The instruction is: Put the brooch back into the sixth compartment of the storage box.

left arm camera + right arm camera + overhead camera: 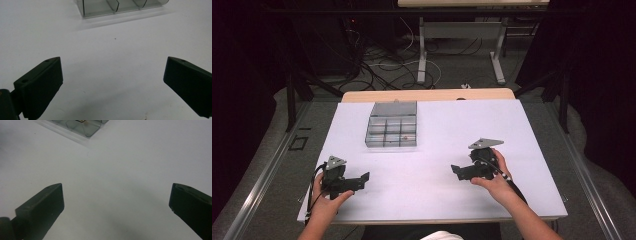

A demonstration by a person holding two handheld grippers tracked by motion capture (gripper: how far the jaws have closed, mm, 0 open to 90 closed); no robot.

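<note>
A lab: black curtains (242, 75); tangled floor cables (382, 60); framed table (532, 150)

Clear glossy plastic organiser box (392, 131) on a smooth matt white table (462, 130).

One box, two grippers, two hands on one table

One clear compartment box (392, 131) sits far left of centre on the white table (462, 130); one gripper (362, 178) near left, one gripper (456, 171) near right, each in one hand.
</note>
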